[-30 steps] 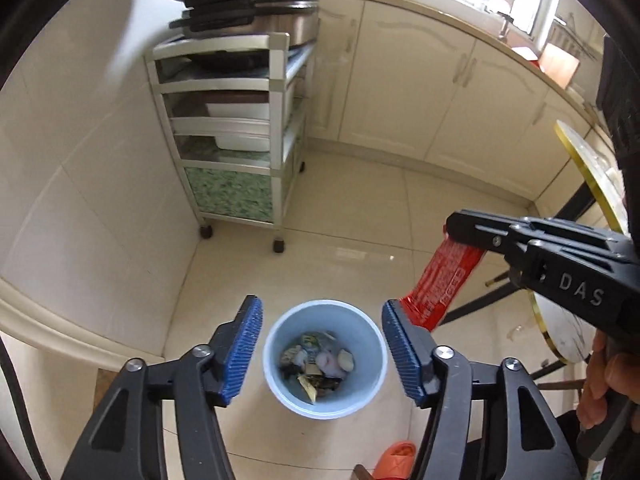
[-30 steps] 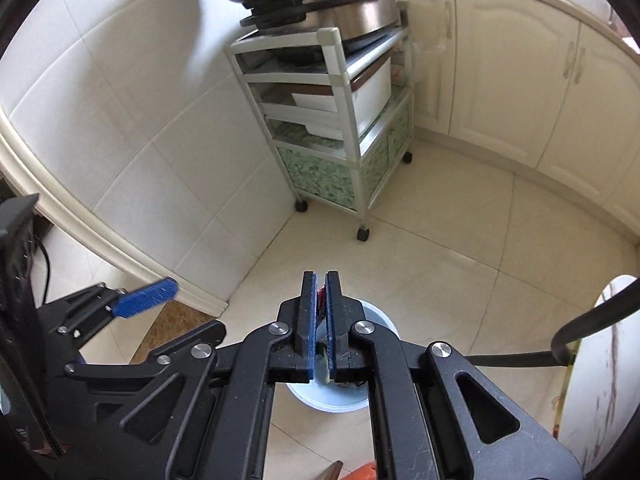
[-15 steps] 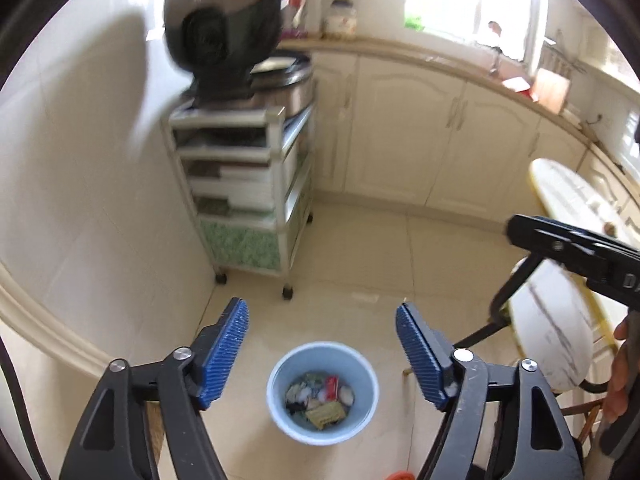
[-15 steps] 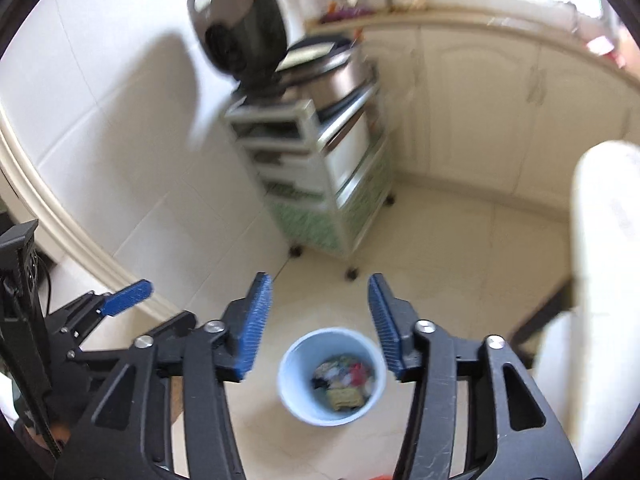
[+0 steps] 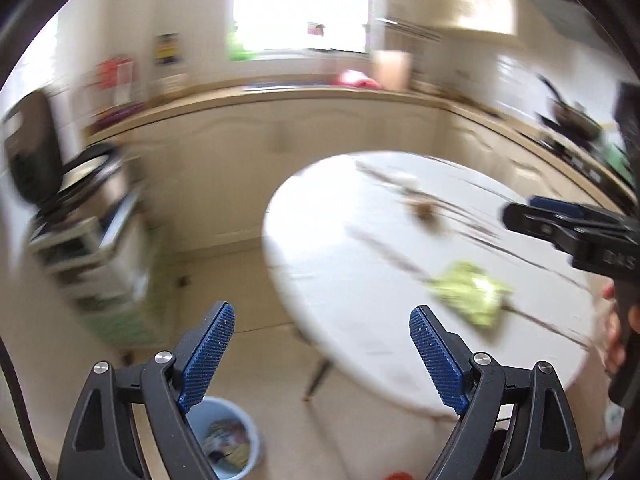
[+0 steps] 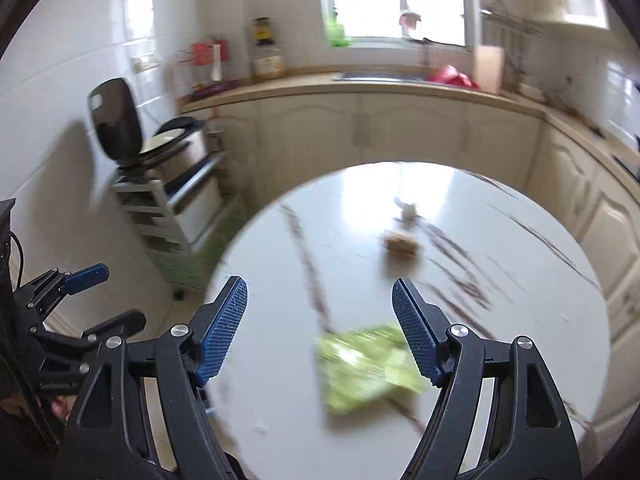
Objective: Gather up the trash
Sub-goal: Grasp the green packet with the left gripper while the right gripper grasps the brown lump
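A green wrapper (image 6: 366,368) lies on the round white marble table (image 6: 520,340), just in front of my right gripper (image 6: 320,328), which is open and empty above it. The wrapper also shows in the left wrist view (image 5: 470,294). A small brown piece (image 6: 400,243) and a small pale scrap (image 6: 409,210) lie farther back on the table. My left gripper (image 5: 322,360) is open and empty, left of the table over the floor. The blue trash bin (image 5: 228,446) with several bits of trash stands on the floor below it.
A metal cart with a cooker (image 6: 168,184) stands by the left wall. Cream cabinets and a counter (image 6: 400,120) run along the back and right. The table's dark legs (image 5: 318,376) stand right of the bin. Both views are motion-blurred.
The right gripper opened and the red wrapper it held landed in the bin. Both grippers then swung up and right from the bin toward the table.
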Motion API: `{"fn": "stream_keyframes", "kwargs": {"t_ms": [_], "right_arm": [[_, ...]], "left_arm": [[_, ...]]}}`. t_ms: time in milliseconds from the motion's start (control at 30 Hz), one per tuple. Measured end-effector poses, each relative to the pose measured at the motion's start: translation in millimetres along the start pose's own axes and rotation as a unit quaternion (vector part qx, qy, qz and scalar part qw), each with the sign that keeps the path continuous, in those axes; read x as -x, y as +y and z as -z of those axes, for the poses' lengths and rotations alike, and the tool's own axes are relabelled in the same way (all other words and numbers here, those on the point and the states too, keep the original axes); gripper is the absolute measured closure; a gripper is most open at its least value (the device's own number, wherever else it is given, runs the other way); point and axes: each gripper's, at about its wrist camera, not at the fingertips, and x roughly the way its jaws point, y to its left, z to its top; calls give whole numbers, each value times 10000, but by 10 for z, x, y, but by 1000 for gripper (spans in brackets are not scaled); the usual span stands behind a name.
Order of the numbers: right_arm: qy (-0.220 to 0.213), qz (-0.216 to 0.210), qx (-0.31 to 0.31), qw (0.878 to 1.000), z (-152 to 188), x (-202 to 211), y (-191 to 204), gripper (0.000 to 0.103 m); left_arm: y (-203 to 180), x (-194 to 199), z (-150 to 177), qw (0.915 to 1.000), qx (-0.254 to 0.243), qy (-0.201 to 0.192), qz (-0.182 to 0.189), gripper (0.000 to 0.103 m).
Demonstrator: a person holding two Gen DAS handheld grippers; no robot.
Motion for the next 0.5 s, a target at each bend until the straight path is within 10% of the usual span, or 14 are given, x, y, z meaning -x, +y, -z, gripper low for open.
{"fn": "stream_keyframes", "kwargs": {"t_ms": [200, 500], "right_arm": [[325, 204, -445, 9983, 303, 61, -676, 29], [531, 118, -696, 9961, 581, 27, -1148, 29]], "left_arm": [[-950, -538, -161, 9914, -867, 404, 888, 17], [-1011, -1328, -364, 9876, -1014, 955, 724, 17]]}}
